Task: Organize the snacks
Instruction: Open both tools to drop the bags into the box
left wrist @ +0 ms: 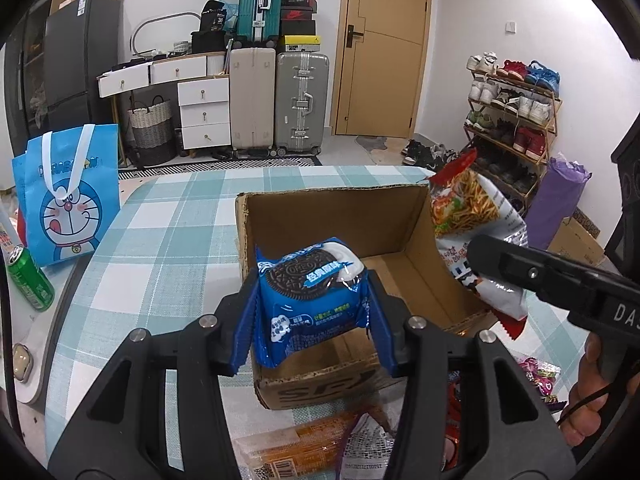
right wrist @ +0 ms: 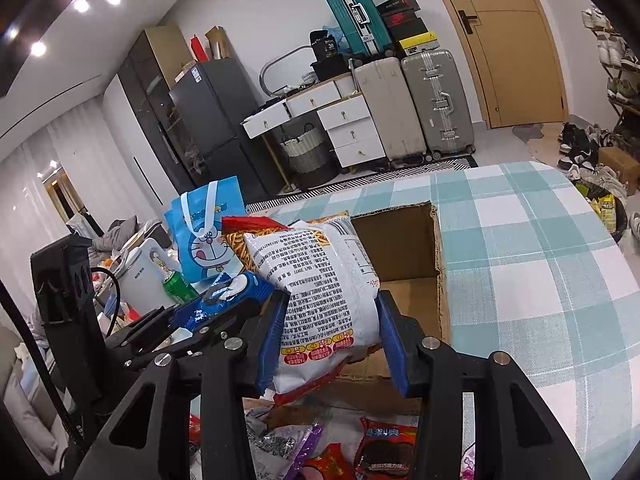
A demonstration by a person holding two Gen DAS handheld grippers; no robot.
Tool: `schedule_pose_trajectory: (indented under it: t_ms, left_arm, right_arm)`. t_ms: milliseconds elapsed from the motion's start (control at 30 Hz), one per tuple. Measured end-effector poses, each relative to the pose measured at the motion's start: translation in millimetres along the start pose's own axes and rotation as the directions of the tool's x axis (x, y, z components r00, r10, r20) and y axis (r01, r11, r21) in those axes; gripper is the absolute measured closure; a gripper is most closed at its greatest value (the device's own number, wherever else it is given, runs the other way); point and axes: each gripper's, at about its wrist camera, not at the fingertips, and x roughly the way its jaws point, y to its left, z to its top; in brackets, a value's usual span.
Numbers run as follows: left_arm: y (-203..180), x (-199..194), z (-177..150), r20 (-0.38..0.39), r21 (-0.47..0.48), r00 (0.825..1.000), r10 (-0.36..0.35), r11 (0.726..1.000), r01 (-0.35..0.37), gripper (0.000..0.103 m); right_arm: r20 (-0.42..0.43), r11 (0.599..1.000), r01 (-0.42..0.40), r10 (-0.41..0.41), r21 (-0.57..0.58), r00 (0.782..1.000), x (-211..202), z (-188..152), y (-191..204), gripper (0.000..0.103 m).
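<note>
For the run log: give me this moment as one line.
left gripper: shut on Oreo pack | right gripper: shut on noodle snack bag | both over open cardboard box | more snacks loose on table

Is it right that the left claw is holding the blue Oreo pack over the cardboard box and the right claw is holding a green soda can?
Not quite. The left claw does hold the Oreo pack over the cardboard box, but the right claw grips a white noodle snack bag, as the right wrist view shows. The green soda can stands on the table, untouched.
</note>
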Motion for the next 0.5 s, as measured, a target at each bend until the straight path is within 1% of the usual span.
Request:
schedule_pose_trajectory:
  t_ms: [100,167,200,267,300,333,367,400,433,467,500]
  left_arm:
    - [1,1,0,-0.003,-0.005,1.0,-0.003,1.0,0.003,0.056]
    - [3,-3,-1,-0.001,-0.011,1.0,-0.012,1.0,0.012,0.055]
    - [4,-6,-1,0.002,-0.012,1.0,-0.017,1.0,0.017,0.053]
    - [6,-10,0,-0.001,-0.016,1.0,-0.024,1.0,0.024,0.049]
    - [8,-14,-1,-0.001,-0.019,1.0,-0.026,0.999,0.026,0.045]
    - [9,-18,-1,-0.001,-0.021,1.0,-0.028,0.999,0.028,0.035]
    - [10,-23,-2,-0.003,-0.023,1.0,-0.031,0.999,0.031,0.03]
    - [11,-29,-3,0.002,-0.03,0.999,-0.034,0.999,0.034,0.021]
    - [12,-35,-4,0.012,-0.035,0.999,-0.038,0.999,0.039,0.019]
    - [14,-41,-5,0.02,-0.037,0.999,-0.043,0.998,0.044,0.018]
    - [15,-47,-7,0.021,-0.036,0.998,-0.05,0.998,0.051,0.015]
  right_arm:
    - [-0.002,1.0,-0.003,0.003,0.001,1.0,0,0,1,0.057]
    - [0.009,1.0,-0.007,0.007,-0.008,1.0,-3,0,1,0.048]
    - [0.017,1.0,-0.006,0.006,-0.007,1.0,-6,0,1,0.046]
    - [0.033,1.0,-0.003,0.003,0.0,0.999,-12,0,0,0.035]
    - [0.04,1.0,0.0,-0.001,0.004,0.999,-16,0,-1,0.033]
    - [0.048,1.0,0.001,-0.001,0.005,0.999,-21,-1,-2,0.027]
    - [0.055,1.0,0.002,-0.002,0.006,0.998,-25,-2,-4,0.018]
    - [0.061,1.0,0.002,-0.003,0.007,0.998,-30,-4,-5,0.014]
    - [0.066,1.0,-0.001,0.0,0.009,0.998,-34,-6,-6,0.004]
    - [0.073,1.0,-0.006,0.005,0.016,0.997,-40,-9,-8,0.001]
    - [0.076,1.0,-0.008,0.007,0.022,0.997,-44,-11,-10,0.001]
